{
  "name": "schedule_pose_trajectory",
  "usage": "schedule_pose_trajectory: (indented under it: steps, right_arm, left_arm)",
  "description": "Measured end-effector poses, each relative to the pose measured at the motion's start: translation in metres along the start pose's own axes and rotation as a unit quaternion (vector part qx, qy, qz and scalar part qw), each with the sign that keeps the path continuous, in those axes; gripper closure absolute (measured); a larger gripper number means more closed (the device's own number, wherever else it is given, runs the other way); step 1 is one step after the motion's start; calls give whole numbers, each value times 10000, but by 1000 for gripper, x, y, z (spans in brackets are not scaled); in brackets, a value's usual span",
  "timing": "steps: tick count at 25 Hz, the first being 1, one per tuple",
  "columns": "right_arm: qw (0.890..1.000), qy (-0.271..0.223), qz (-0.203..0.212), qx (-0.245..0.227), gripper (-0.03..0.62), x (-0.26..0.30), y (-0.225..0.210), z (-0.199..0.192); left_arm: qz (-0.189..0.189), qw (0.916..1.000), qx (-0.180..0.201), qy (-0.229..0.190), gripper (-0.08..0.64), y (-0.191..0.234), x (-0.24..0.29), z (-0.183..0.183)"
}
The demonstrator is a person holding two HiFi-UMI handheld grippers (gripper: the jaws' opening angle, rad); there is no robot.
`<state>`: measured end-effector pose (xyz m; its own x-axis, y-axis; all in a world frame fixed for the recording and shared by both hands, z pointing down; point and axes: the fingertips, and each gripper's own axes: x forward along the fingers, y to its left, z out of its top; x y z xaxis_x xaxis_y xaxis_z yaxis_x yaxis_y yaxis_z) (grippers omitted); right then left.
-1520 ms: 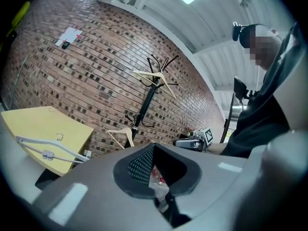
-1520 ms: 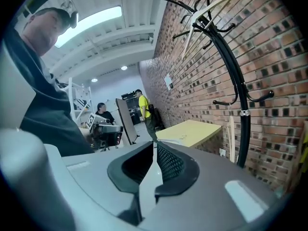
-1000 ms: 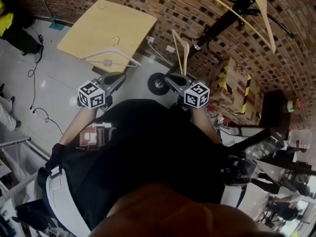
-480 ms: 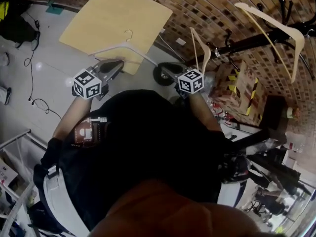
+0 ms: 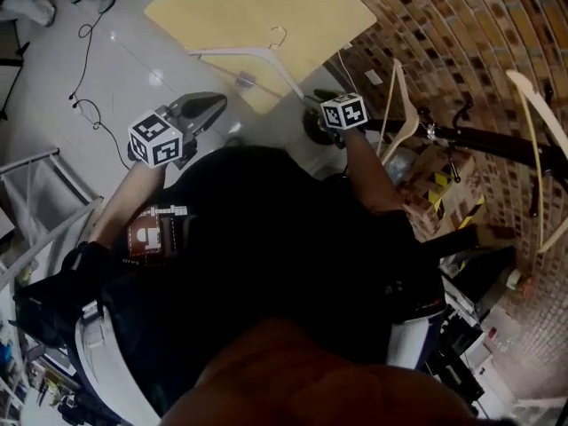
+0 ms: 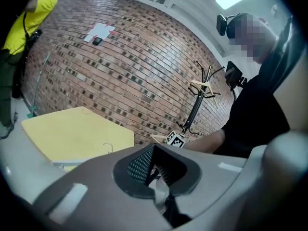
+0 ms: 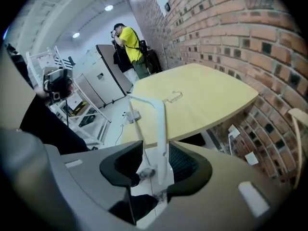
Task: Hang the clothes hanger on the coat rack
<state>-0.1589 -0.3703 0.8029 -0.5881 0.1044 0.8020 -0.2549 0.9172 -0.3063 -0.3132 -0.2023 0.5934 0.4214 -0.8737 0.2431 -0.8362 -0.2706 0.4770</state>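
While its jaws are opening, the right gripper (image 7: 155, 148) is seen with one arm of the white hanger (image 7: 161, 129) between its pads, close to the right-hand pad and clear of the left one. The hanger's hook is seen against the yellow table (image 5: 257, 7). To the left, the left gripper (image 6: 152, 150) is clenched on nothing. The coat rack (image 5: 497, 138), hung with wooden hangers (image 5: 399, 96), is seen far right by the brick wall (image 5: 444, 25), well apart from the white hanger.
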Motion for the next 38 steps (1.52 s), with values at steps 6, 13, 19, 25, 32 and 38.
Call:
schedule_pose_trajectory:
  steps: [6,13,19,25,32,38]
  right_arm:
    - [9934,797,661,499,332,56,-16,-30]
    - [9766,1056,1527,1088,331,89,-3,-37]
    - [9626,1056,2114,1327,472,97,21,-38]
    - [9638,1043,2190,1111,476,82,29,-44]
    - [9489,-105,2322,2136,476,29,38,-9]
    - [9398,-623,2088,2631,477,-7,54,-9]
  left_arm:
    - [536,9983,-219,38,560,4,-17,-18]
    - [807,9959,-388,122,560,7,-22,-29]
    - [877,9949,-465,170,560,14,-30,-30]
    - [709,9962,-468,168,560,19,-26,-27]
    - [324,9986,-399,84,560,26,-21,-9]
    - [-185,9996,-217,-33,560,28,-16,11]
